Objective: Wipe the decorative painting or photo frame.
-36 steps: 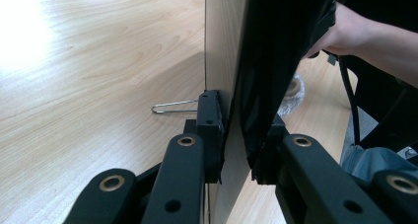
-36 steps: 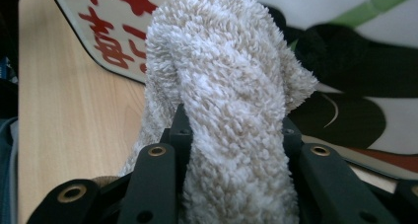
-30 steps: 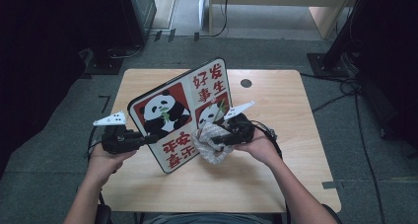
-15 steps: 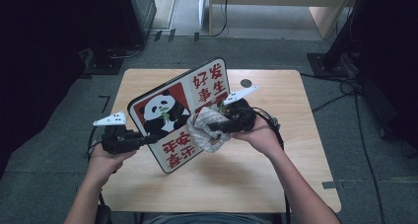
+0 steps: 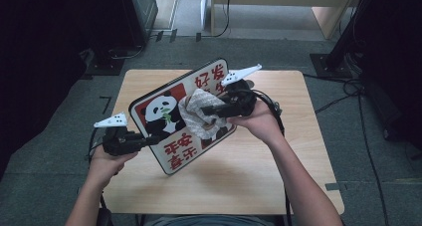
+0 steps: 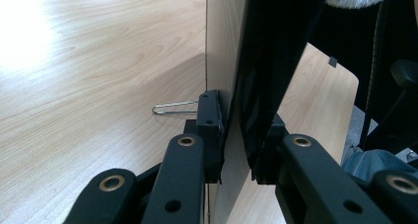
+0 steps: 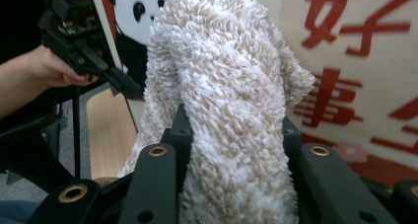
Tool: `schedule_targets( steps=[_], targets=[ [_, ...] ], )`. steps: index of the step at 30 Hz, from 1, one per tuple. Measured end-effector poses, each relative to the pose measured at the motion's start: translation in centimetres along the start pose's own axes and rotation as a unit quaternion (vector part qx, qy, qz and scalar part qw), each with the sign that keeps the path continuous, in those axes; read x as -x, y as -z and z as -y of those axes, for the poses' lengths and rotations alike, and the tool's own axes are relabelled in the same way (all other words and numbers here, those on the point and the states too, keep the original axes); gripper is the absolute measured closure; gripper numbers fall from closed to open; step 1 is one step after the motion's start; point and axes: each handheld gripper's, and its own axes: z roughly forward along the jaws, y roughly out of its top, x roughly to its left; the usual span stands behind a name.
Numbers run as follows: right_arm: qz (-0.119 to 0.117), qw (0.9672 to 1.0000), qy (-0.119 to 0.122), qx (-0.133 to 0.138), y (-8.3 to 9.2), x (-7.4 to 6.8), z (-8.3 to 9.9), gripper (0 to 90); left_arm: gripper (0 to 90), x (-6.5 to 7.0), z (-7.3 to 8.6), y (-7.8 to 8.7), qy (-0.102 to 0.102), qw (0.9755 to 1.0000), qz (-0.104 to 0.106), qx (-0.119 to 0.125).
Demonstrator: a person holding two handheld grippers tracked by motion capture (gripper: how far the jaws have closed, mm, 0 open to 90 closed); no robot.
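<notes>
High view: panda board (image 5: 164, 114) tilts on edge, long axis running lower-left to upper-right.

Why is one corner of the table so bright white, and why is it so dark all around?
In the left gripper view, light glares off the table at the top left, washing out the wood grain. In the high view, the room's left and right sides sink into near black while the table is evenly lit. In the right gripper view, the fluffy cloth looks sharp, and the sign behind is slightly soft.
</notes>
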Motion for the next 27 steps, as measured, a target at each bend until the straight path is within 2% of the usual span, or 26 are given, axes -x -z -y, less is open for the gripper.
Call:
schedule_targets(
  steps=[10,14,27],
  targets=[
    [0.001,0.9997,0.019,0.013,0.5,-0.6,-3.2,65.5,78.6,0.1,0.1,0.0,0.001,1.0,-0.001,0.005],
    [0.004,0.9996,0.024,0.014,0.1,-0.6,-4.2,65.4,78.6,0.1,0.1,0.0,-0.002,1.0,-0.001,0.004],
    [-0.001,0.9998,0.019,0.003,-1.2,0.0,-3.9,65.4,78.7,0.2,0.2,0.0,-0.003,1.0,-0.004,0.004]
  ],
)
